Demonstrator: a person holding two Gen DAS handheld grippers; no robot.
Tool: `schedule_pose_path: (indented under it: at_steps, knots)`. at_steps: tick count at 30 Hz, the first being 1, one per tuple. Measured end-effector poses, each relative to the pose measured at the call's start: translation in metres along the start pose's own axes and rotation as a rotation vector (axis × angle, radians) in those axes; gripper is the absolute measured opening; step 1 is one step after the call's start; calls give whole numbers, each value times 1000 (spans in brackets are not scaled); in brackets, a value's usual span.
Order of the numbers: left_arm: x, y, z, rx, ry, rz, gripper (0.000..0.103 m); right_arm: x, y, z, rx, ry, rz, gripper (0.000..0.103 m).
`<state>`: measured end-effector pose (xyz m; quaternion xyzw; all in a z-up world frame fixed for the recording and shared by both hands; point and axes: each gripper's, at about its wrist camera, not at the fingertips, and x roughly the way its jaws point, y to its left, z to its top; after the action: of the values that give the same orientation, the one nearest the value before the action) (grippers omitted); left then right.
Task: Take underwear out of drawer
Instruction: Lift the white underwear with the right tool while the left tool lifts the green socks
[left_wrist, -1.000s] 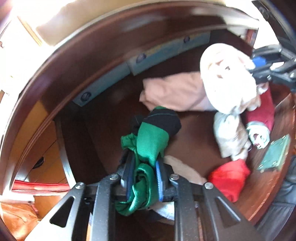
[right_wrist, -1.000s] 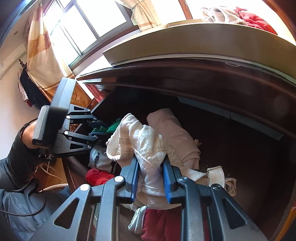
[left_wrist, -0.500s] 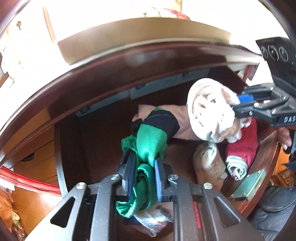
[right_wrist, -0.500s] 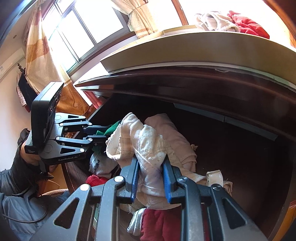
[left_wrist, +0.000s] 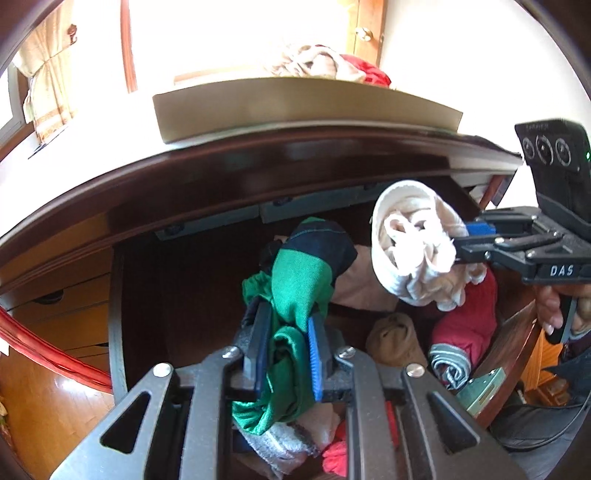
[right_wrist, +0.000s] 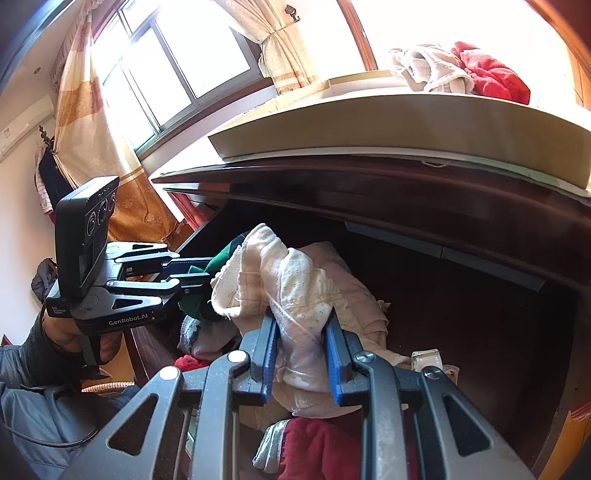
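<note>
1. The left tool (left_wrist: 286, 347) was clamped on a green underwear (left_wrist: 295, 288) with a dark navy waistband — the fabric was bunched between the blue pads, its long axis running up and away from the tool, the waistband end uppermost and a green tail hanging below the pads.
2. The right tool (right_wrist: 301, 354) was clamped on a white underwear (right_wrist: 280, 280), a cream, eyelet-patterned garment crumpled into a rounded bundle; its bulk rose above the pads and leaned to the left, with a shorter fold hanging beneath.
3. Both garments were held up above the open drawer (left_wrist: 192, 280), near each other, the green one to the left of the white.
4. In the drawer lay a pale pink garment (right_wrist: 351, 295), a dark red garment (left_wrist: 469, 321) and a tan rolled piece (left_wrist: 395, 339).
5. On the tabletop above, a flat beige box (right_wrist: 406, 122) carried a pile of white and red clothes (right_wrist: 461, 70).
</note>
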<state>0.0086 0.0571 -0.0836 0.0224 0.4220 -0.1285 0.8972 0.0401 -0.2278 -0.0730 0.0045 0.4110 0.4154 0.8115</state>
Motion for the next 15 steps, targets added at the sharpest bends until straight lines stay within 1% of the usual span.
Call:
schedule_pose_path:
  at_steps: [7, 15]
  knots:
    - [-17, 10, -5, -24, -63, 7, 16, -8, 0, -3, -10, -24, -3, 25]
    - [-32, 16, -7, -36, -109, 13, 16, -18, 2, -6, -28, -59, -7, 25]
